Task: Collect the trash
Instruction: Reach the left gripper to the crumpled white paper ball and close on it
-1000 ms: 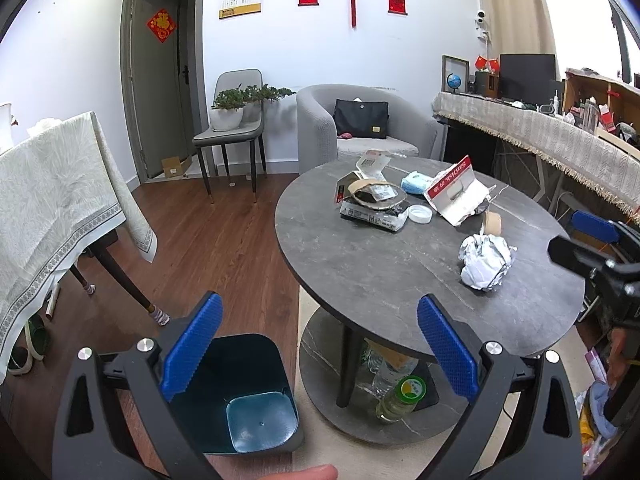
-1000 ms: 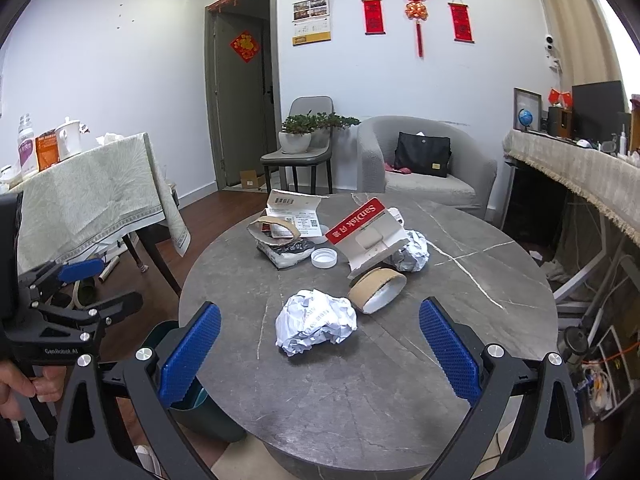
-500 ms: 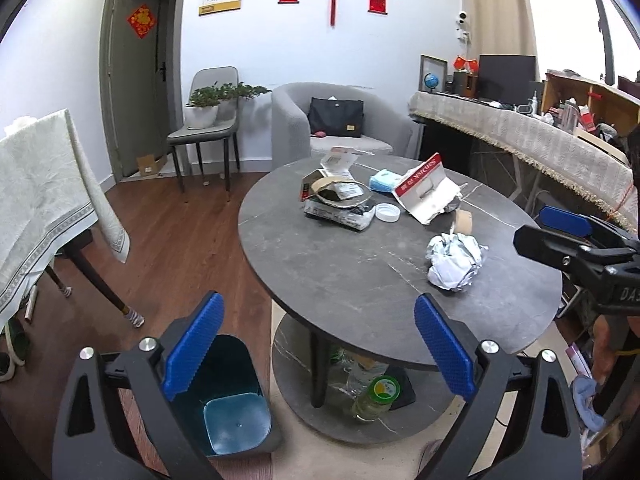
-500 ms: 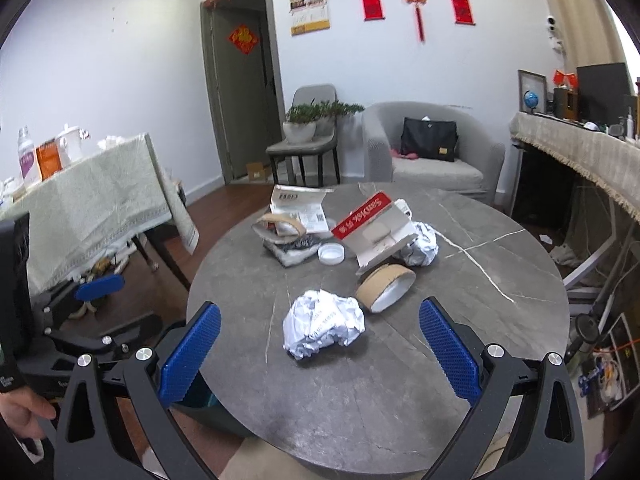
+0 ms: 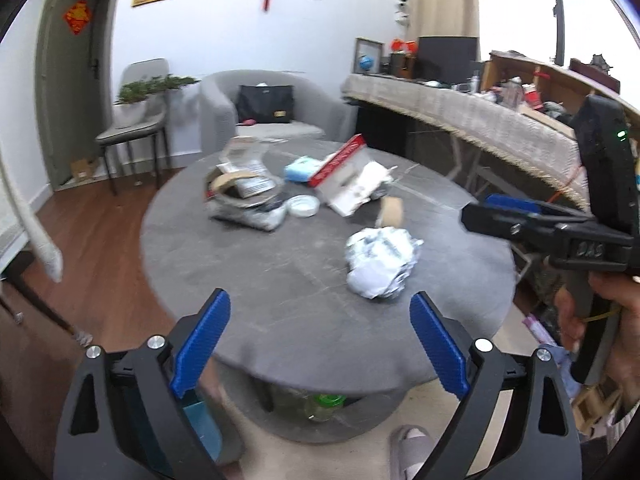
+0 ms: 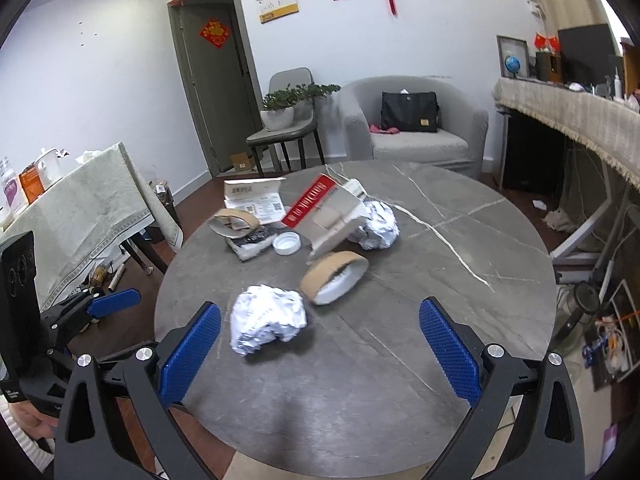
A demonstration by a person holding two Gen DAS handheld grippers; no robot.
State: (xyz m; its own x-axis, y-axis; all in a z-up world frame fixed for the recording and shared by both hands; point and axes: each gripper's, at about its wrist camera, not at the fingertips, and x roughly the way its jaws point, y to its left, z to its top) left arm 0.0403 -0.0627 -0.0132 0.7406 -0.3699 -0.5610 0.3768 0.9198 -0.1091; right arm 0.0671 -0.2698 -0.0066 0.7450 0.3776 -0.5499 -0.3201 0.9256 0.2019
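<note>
A crumpled white paper ball (image 6: 267,317) lies on the round grey table (image 6: 400,340), also in the left wrist view (image 5: 382,261). Behind it lie a cardboard tape ring (image 6: 335,276), a second paper ball (image 6: 376,222), a red-and-white carton (image 6: 320,216), a white lid (image 6: 286,243) and torn packaging (image 6: 240,224). My right gripper (image 6: 319,350) is open and empty, just short of the near paper ball. My left gripper (image 5: 320,342) is open and empty over the table's near edge. A teal bin (image 5: 200,424) stands on the floor, half hidden behind the left finger.
A grey armchair (image 6: 412,128) and a chair with potted plants (image 6: 288,120) stand behind the table. A cloth-covered table (image 6: 80,208) is at the left, a long draped counter (image 6: 572,116) at the right. Bottles (image 5: 324,404) sit on the shelf under the table.
Both grippers have moved in toward the table. The left view has swung right and up, so the bin slid down behind the left finger. Both stay open.
</note>
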